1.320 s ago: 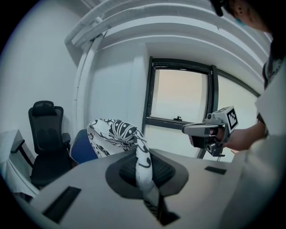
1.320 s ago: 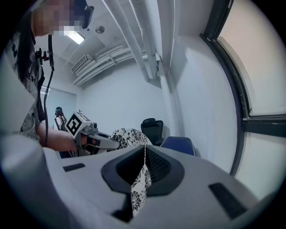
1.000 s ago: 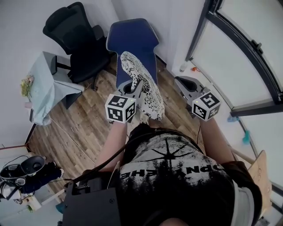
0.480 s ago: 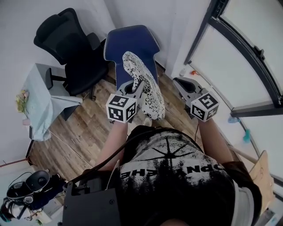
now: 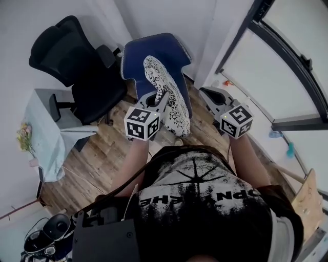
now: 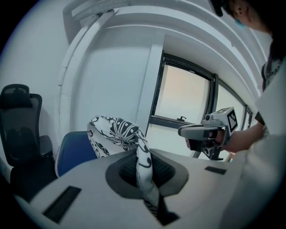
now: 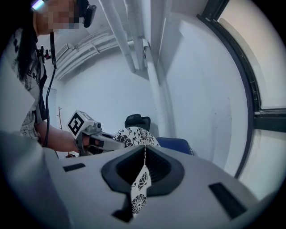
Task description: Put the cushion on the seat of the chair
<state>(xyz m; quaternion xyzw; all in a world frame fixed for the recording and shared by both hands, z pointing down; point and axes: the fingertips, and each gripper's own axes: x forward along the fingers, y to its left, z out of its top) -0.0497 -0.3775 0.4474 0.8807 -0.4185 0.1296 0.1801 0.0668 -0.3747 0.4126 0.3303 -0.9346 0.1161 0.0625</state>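
Before the blue chair (image 5: 154,48) — floral cushion (image 5: 169,97) on edge, left claw (image 6: 144,172) and right claw (image 7: 143,172) both pinching its fabric; black office chair (image 5: 77,66) just left.

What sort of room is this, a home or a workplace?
Probably a small office or study: a black office chair stands by the white wall beside a blue chair, on a wood-plank floor, with a large dark-framed window on the right.
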